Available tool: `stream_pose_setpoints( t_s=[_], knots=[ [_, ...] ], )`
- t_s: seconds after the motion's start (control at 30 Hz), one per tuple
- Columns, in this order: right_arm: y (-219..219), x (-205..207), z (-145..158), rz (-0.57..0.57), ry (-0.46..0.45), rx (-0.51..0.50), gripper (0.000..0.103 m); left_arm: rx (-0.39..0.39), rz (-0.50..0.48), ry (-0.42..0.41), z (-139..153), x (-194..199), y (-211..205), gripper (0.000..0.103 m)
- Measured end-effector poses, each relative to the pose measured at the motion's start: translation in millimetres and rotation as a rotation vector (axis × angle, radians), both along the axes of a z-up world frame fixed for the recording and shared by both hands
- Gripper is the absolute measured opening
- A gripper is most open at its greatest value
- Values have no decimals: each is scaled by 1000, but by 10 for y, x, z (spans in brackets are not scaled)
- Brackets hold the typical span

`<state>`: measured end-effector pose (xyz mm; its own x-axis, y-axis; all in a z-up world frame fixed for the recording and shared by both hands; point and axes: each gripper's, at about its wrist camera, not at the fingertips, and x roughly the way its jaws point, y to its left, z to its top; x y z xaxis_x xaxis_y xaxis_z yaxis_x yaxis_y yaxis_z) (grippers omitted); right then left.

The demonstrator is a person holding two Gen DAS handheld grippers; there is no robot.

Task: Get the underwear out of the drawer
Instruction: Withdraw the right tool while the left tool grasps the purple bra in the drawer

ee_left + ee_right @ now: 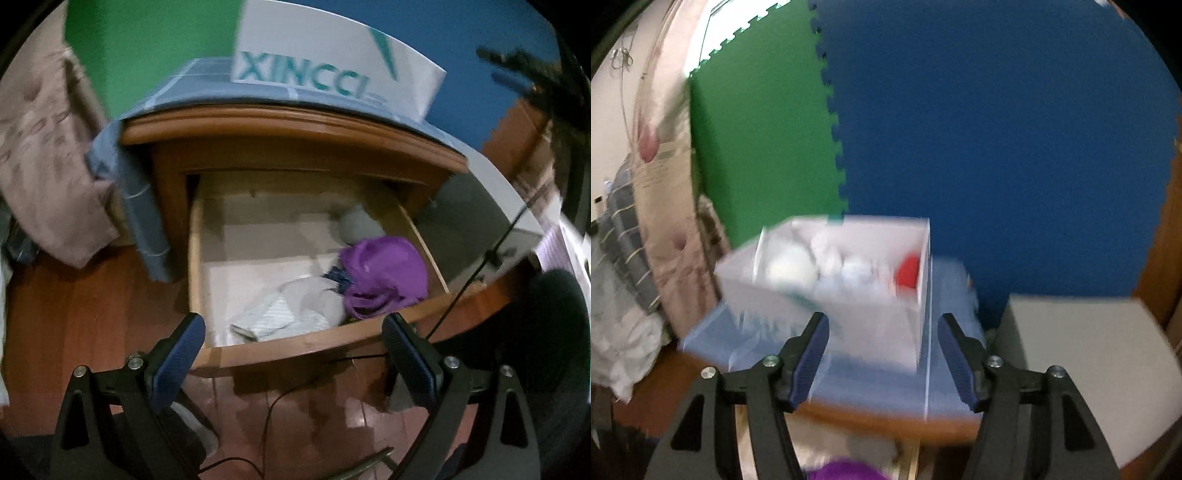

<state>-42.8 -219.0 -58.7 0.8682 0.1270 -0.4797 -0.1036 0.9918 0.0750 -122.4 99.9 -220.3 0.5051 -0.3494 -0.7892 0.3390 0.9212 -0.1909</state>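
While the drawer [207,258] stands pulled out, both grippers hang wide open and empty.
Purple underwear [384,280] lies in the drawer's right front corner beside grey and white cloth [295,306]; left gripper [293,332] hovers at the drawer's front, right gripper [881,339] above it, facing a white box [849,280].

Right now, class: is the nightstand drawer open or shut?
Open. The drawer is pulled out from the nightstand, so its floor shows, with a purple garment and pale clothes inside.
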Motion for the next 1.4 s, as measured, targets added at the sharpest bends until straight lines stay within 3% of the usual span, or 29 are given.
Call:
stream_pose_setpoints(
  t_s=[0.17,0.2,0.27,0.47,0.6,0.8,0.87,0.97,1.07,1.27,1.33,1.4],
  knots=[
    [-428,-255,-807,-56,140,130,63,36,-82,44,-14,135,-429,95],
    [-572,-211,-873,-97,181,214,63,52,-97,48,-23,171,-540,95],
    [-797,-204,-883,-100,152,344,63,85,-135,64,-71,267,-800,95],
    [-1212,-174,-941,-193,149,472,63,137,-271,184,-348,518,-1643,96],
    [-1339,-220,-937,-212,143,505,63,97,-291,271,-514,654,-2096,96],
    [-1359,-232,-957,-186,140,541,63,271,-316,273,-816,789,-2504,96],
    [-1346,-234,-951,-172,143,544,63,284,-305,297,-879,858,-2535,103],
    [-1328,-243,-939,-151,141,554,63,338,-274,332,-983,995,-2573,103],
    [-1315,-245,-929,-137,136,562,63,338,-261,331,-970,1081,-2578,102],
    [-1248,-207,-947,-110,151,559,63,457,-238,498,-1161,1219,-2600,102],
    [-1231,-189,-959,-103,158,563,63,487,-250,502,-1174,1213,-2620,97],
    [-1222,-179,-970,-102,162,566,63,483,-263,486,-1144,1172,-2602,85]
  ],
)
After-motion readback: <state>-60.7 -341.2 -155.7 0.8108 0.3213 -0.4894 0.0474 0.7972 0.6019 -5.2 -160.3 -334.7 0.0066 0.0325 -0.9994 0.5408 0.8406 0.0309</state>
